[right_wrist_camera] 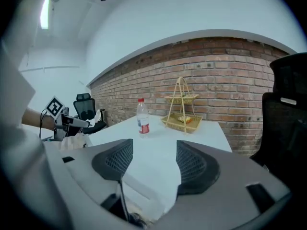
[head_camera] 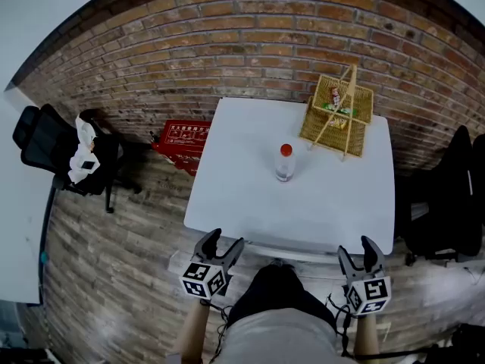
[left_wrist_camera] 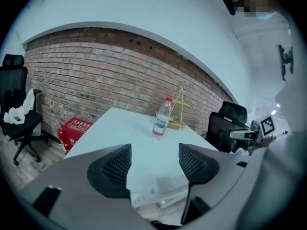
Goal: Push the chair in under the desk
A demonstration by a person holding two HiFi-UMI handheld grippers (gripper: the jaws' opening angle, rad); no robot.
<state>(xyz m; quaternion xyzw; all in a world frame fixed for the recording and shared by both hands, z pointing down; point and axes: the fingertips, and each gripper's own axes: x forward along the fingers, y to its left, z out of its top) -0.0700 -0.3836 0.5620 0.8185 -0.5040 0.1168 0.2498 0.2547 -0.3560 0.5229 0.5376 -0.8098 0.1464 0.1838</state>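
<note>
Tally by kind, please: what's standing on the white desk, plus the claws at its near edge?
Water bottle: 1
Two-tier wicker basket: 1
Claws: 2, left claw and right claw, both open and empty
Total: 4

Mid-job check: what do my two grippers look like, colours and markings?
Both the left gripper and right gripper have grey bodies, black mesh-textured pads and a white cube with black square markers. A thin dark cable runs under the right one.
</note>
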